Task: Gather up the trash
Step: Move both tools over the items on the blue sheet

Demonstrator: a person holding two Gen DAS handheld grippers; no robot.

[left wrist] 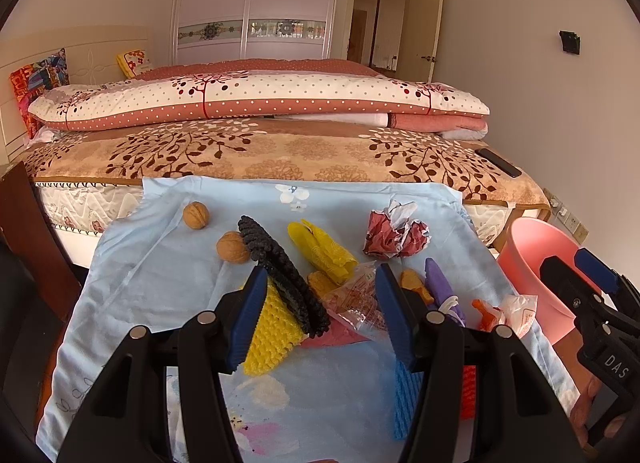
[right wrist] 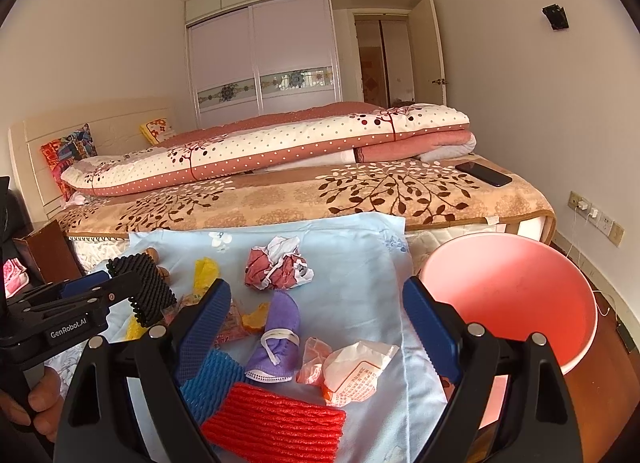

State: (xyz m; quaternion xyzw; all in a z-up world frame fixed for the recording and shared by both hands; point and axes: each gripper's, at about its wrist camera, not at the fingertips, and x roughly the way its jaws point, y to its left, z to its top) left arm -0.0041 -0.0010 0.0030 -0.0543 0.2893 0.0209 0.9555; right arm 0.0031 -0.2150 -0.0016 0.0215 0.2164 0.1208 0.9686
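Trash lies scattered on a light blue cloth [left wrist: 160, 263]. My left gripper [left wrist: 320, 315] is open, its blue pads either side of a black foam net [left wrist: 280, 259], a yellow foam net [left wrist: 272, 331] and a clear snack wrapper [left wrist: 352, 299]; I cannot tell whether it touches them. My right gripper [right wrist: 318, 327] is open over a purple mask [right wrist: 276, 327], a white plastic wrapper [right wrist: 356, 371] and a red foam net [right wrist: 276, 423]. A crumpled red-and-white paper [right wrist: 278, 269] lies further out. The pink bin [right wrist: 508, 295] stands at the right of the cloth.
Two walnuts [left wrist: 196, 215] and a yellow wrapper [left wrist: 324, 249] lie on the cloth, with a blue foam net [right wrist: 212, 379] near the front. Behind is a bed with folded quilts [left wrist: 256, 99] and a black phone [left wrist: 498, 162]. A dark wooden cabinet [left wrist: 28, 231] stands left.
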